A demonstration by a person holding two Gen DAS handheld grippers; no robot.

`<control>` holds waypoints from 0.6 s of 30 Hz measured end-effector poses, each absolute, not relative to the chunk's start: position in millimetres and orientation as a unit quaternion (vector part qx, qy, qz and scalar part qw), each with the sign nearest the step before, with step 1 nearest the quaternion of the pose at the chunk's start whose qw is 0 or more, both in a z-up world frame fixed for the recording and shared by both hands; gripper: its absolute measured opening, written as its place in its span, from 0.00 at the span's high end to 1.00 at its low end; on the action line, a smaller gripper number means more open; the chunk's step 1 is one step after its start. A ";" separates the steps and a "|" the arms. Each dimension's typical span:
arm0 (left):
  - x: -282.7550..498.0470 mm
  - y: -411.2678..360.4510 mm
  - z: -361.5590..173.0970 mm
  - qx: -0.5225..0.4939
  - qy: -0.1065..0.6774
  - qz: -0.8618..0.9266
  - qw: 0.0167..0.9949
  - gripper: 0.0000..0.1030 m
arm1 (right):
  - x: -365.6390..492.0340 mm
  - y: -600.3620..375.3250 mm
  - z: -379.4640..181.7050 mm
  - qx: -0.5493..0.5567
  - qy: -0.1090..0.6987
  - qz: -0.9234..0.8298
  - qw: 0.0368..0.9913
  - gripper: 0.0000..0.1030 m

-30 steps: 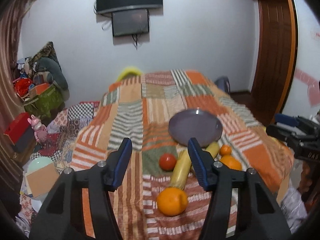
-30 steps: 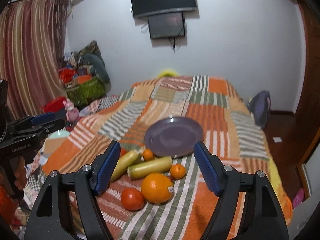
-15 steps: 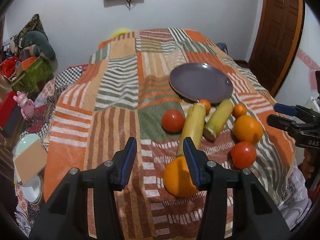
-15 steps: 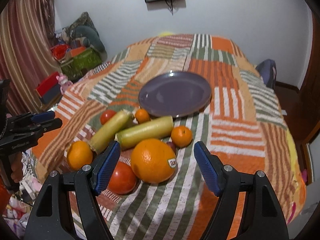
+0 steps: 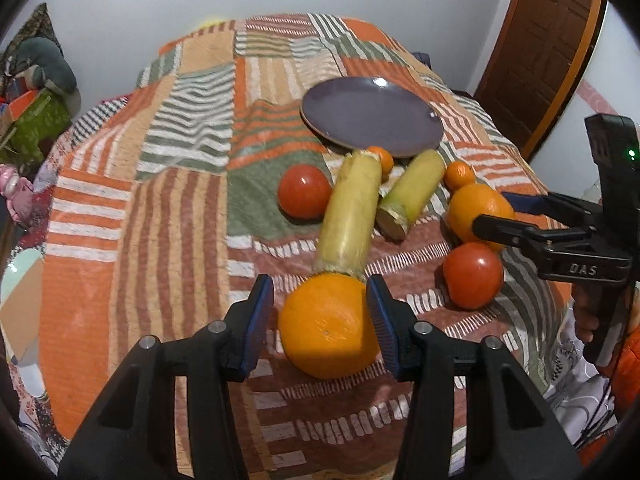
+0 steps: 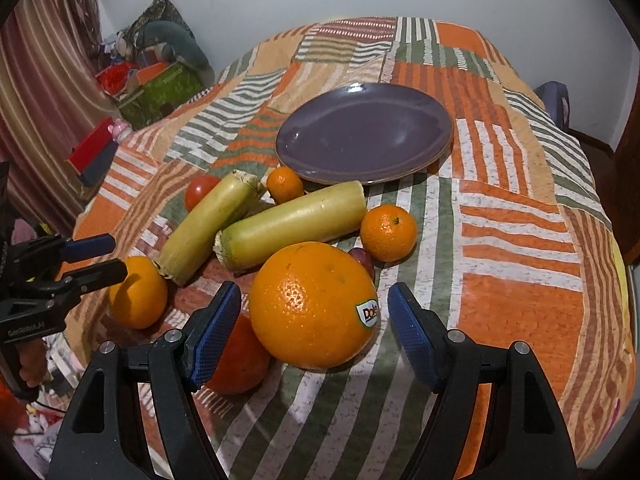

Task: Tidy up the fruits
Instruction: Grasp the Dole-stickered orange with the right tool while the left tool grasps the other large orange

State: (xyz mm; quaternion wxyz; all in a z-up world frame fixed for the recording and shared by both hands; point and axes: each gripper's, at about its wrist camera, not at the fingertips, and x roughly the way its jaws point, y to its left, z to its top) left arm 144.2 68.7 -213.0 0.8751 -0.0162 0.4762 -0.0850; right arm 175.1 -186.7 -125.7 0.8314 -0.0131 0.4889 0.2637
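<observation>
**Both grippers poised over an orange each, before the first lift toward the plate.**

Left wrist view: the left gripper (image 5: 320,304) straddles the small orange (image 5: 326,326) at the near edge of the patchwork bedspread (image 5: 160,208). Its jaws have just been closing, yet a gap shows at each pad, so the fruit is not yet clenched. The purple plate (image 5: 372,118) lies bare beyond two yellow-green stalk pieces (image 5: 350,216) and a tomato (image 5: 304,196).
Right wrist view: the right gripper (image 6: 314,320) stands released, pads wide of the large stickered orange (image 6: 314,304), which rests against a second tomato (image 6: 240,360). Mandarins (image 6: 388,232) sit nearer the plate (image 6: 400,100).
Judged step: approach. The next move calls for closing squarely on each round fruit so it does not roll away.
</observation>
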 end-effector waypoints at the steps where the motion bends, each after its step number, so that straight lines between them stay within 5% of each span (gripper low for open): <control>1: 144.9 68.4 -215.8 -0.019 0.482 -0.089 0.872 0.52 | 175.8 -185.1 -127.6 -0.018 0.490 0.264 0.830 0.29; 8: 146.5 63.7 -225.7 -0.028 0.494 -0.099 0.864 0.37 | 185.7 -189.5 -138.0 0.011 0.508 0.275 0.816 0.29; 18: 157.6 61.4 -250.8 -0.016 0.526 -0.086 0.846 0.33 | 183.3 -184.5 -139.9 0.023 0.509 0.283 0.813 0.34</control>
